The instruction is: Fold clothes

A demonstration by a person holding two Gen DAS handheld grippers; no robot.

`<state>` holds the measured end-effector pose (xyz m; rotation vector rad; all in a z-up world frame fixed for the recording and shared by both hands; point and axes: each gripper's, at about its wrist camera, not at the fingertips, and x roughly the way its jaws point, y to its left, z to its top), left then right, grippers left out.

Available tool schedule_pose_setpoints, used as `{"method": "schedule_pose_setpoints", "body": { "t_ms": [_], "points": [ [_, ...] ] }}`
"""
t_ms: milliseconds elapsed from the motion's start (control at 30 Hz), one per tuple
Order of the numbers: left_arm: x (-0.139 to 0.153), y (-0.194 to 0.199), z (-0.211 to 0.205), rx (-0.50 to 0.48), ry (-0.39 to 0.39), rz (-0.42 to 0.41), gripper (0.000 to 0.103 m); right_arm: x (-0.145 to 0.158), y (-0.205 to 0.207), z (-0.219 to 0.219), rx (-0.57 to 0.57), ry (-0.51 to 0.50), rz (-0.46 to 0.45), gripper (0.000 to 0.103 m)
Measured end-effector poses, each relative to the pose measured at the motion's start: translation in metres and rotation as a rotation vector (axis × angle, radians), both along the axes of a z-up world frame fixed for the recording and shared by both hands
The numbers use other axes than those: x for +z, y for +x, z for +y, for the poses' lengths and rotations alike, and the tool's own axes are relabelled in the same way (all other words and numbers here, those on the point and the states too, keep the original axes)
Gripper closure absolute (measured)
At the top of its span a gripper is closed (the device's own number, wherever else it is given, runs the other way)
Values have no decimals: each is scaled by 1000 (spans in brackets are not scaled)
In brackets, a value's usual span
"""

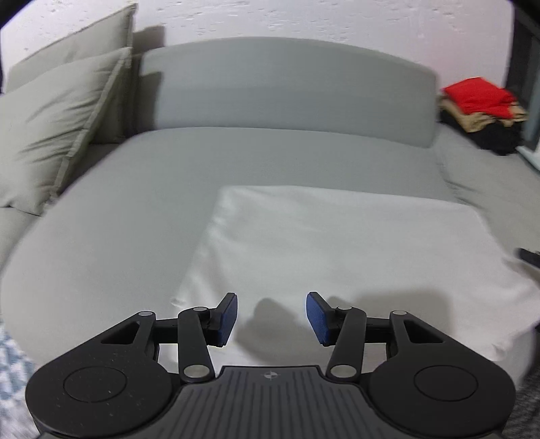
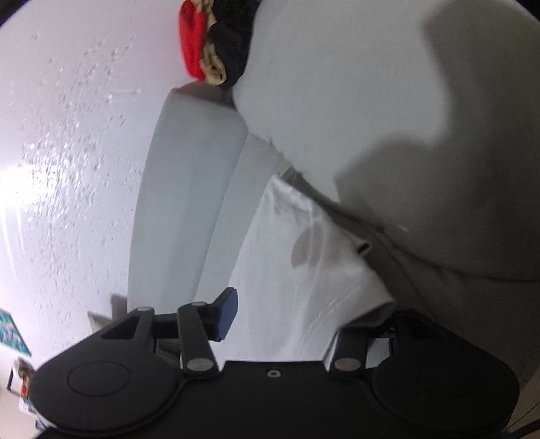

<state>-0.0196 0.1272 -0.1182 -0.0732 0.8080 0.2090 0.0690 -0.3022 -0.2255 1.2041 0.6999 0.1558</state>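
On the grey sofa seat (image 1: 118, 236), toward its right half, lies the white garment (image 1: 337, 253), spread flat as a roughly rectangular panel with a straight far edge and a straight left edge. Its near edge hangs over the seat front. Left wrist view: the left gripper (image 1: 271, 319) hovers just above the garment's near-left part, blue pads (image 1: 227, 317) spread apart, nothing between them; its shadow falls on the cloth directly ahead.

Right wrist view is rolled sideways. The same white garment (image 2: 303, 263) runs up the middle of the frame, with stitched hem lines visible near the right gripper (image 2: 287, 314). Only the left blue pad (image 2: 227, 314) of this gripper is visible; the other finger is hidden behind a fold of white cloth and a dark shadowed area, so I cannot tell whether the tongs are spread or pinching fabric. The cloth lies against the gripper's right side.

Surroundings: grey backrest cushion (image 1: 287, 87) behind the seat; two beige pillows (image 1: 60, 111) propped at the left end. Stack of folded clothes (image 1: 482, 108) at the far right of the sofa, red on top, tan beneath, black at bottom; the same stack (image 2: 212, 40) shows at the top of the right wrist view. White textured wall (image 1: 303, 17) behind.
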Motion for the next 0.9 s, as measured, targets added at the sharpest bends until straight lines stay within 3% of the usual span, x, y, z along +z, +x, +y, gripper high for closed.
{"method": "schedule_pose_setpoints", "body": {
  "t_ms": [33,100,133,167,233,300,367,433,500,633,700,900],
  "points": [
    [-2,5,7,20,15,27,62,0,1,0,-12,-4,10,60],
    [-18,18,19,56,27,170,66,2,1,2,-26,-41,29,68],
    [-26,24,23,74,25,230,61,3,1,4,-30,-67,38,78],
    [-26,25,22,61,36,235,61,3,1,5,-34,-91,48,89],
    [-26,26,18,30,70,236,61,1,0,5,-40,-127,75,100],
    [-26,22,14,-9,99,215,61,5,2,7,-25,-172,78,100],
    [-20,15,18,-37,69,171,62,20,6,16,-2,-285,86,100],
    [-12,9,22,-53,48,115,57,38,10,30,21,-418,83,100],
    [-3,4,27,-58,39,49,52,59,12,50,54,-574,36,100],
    [9,3,36,-25,136,-46,51,99,13,102,127,-817,-87,100],
    [11,2,47,7,103,-69,51,118,11,135,172,-912,-165,100],
    [5,-8,90,165,-108,-104,51,153,-14,252,390,-1119,-443,100]
  ]
}}
